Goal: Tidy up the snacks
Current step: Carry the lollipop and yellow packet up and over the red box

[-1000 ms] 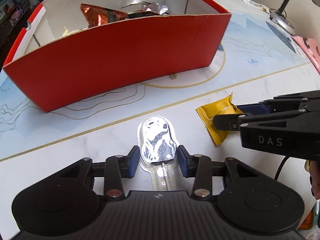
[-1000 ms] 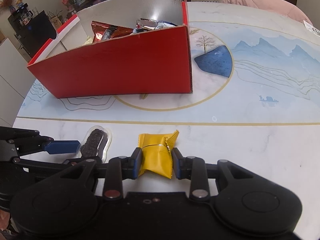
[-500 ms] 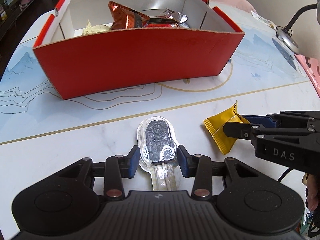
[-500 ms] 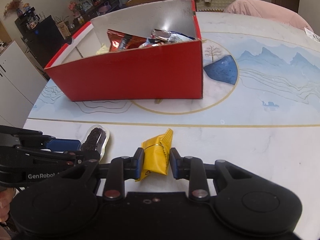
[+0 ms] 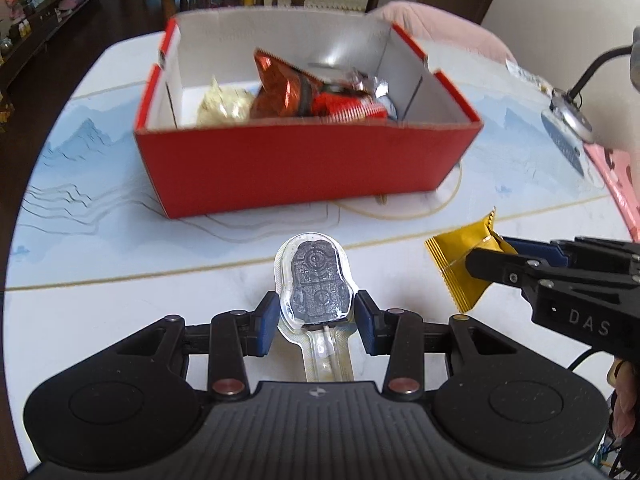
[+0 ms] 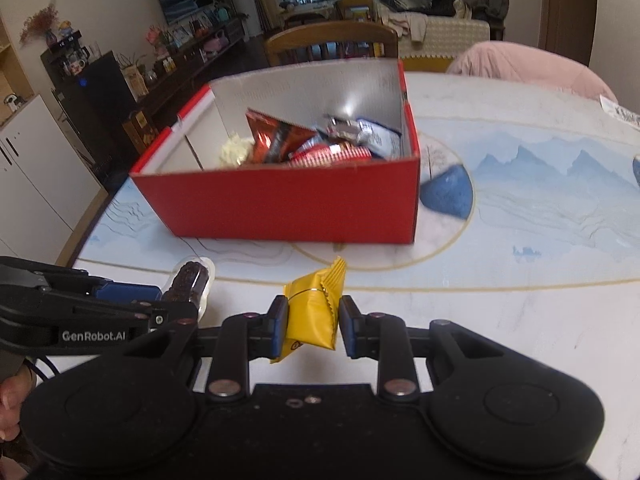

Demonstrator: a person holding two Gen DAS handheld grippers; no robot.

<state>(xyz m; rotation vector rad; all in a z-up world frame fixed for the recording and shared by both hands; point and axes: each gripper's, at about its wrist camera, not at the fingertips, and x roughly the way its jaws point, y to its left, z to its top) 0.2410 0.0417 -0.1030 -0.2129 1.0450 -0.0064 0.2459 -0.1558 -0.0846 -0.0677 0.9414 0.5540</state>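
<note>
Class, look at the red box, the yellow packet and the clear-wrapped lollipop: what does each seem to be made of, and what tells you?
Red box: probably cardboard, matte red outside, white inside, with thin cut edges.
Yellow packet: glossy plastic or foil film, with crimped zigzag ends.
Lollipop wrapper: clear moulded plastic, shiny, showing a dark embossed sweet.

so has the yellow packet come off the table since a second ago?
Yes. The yellow packet, clamped in the right gripper, has gone up: the red box now sits lower in the right wrist view, showing more of its inside.
</note>
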